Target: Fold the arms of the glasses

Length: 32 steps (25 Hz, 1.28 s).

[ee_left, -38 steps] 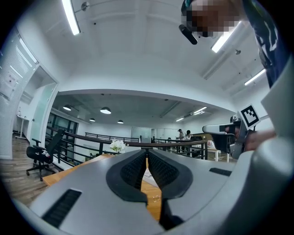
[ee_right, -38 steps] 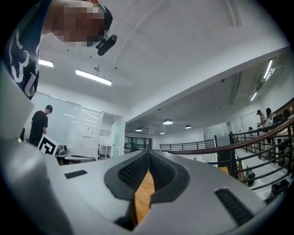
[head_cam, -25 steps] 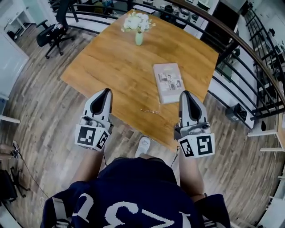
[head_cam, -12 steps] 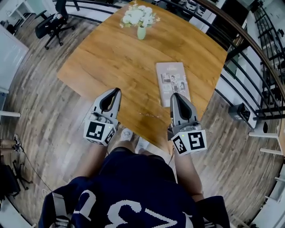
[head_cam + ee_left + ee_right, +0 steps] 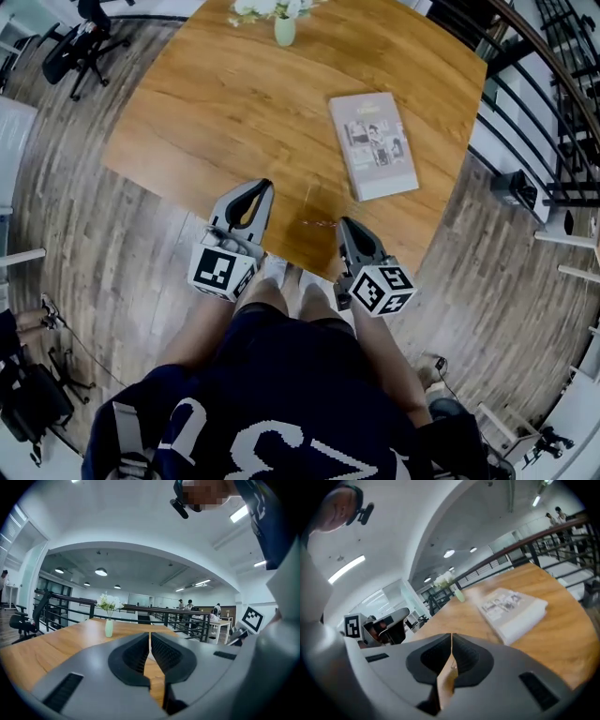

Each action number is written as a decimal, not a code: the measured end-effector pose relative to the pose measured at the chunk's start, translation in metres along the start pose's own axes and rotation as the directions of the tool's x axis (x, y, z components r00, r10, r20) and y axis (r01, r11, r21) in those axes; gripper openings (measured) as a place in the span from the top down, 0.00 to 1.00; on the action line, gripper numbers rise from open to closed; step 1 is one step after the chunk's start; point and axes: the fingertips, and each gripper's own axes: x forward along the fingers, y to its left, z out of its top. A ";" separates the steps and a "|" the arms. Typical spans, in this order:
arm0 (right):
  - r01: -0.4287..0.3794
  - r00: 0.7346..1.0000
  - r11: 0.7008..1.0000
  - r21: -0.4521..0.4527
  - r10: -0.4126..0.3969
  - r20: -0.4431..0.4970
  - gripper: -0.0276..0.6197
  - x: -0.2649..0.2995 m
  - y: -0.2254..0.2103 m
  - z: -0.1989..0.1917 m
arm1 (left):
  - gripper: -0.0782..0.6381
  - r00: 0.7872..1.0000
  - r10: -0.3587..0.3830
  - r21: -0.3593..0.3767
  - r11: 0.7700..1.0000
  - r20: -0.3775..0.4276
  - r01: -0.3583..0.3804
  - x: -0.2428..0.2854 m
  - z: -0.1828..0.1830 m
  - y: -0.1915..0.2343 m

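Glasses (image 5: 315,223) lie on the wooden table (image 5: 216,103), close to its near edge and right in front of the person. In the head view they sit between the two gripper tips, with their long axis running left to right, roughly along that edge. The right gripper (image 5: 345,225) is nearer, its tip just beside the right end of the frame. The left gripper (image 5: 263,186) reaches over the same edge but stands a little apart from the left end. Both point away from the person and across the table, so the glasses lie off to the inner side of each tip, not straight ahead.

Each gripper's own view shows its jaws pressed together with nothing between them, only table wood beyond. The glasses appear in neither of those views.

The frame looks very thin and pale, barely a faint line against the wood, and probably light and easy to nudge. Whether its arms stand open or folded is too small to tell. A book (image 5: 373,145) lies further back on the table, well apart.
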 end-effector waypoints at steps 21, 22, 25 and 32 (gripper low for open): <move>-0.025 0.995 0.512 0.858 -0.073 0.072 0.81 0.042 -0.061 -0.089 | 0.85 0.991 -0.073 0.021 0.997 -0.109 0.076 -0.007 -0.035 0.009; -0.031 0.994 0.511 0.859 -0.075 0.080 0.84 0.042 -0.061 -0.087 | 0.85 0.991 -0.072 0.021 0.997 -0.109 0.075 -0.007 -0.035 0.010; -0.048 0.993 0.532 0.845 -0.069 0.100 0.91 0.042 -0.063 -0.080 | 0.85 0.992 -0.064 0.018 0.998 -0.110 0.067 -0.007 -0.037 0.011; -0.152 0.984 0.592 0.791 0.014 0.179 0.91 0.033 -0.050 -0.041 | 0.85 0.992 -0.074 -0.007 0.997 -0.103 0.074 -0.002 -0.031 0.009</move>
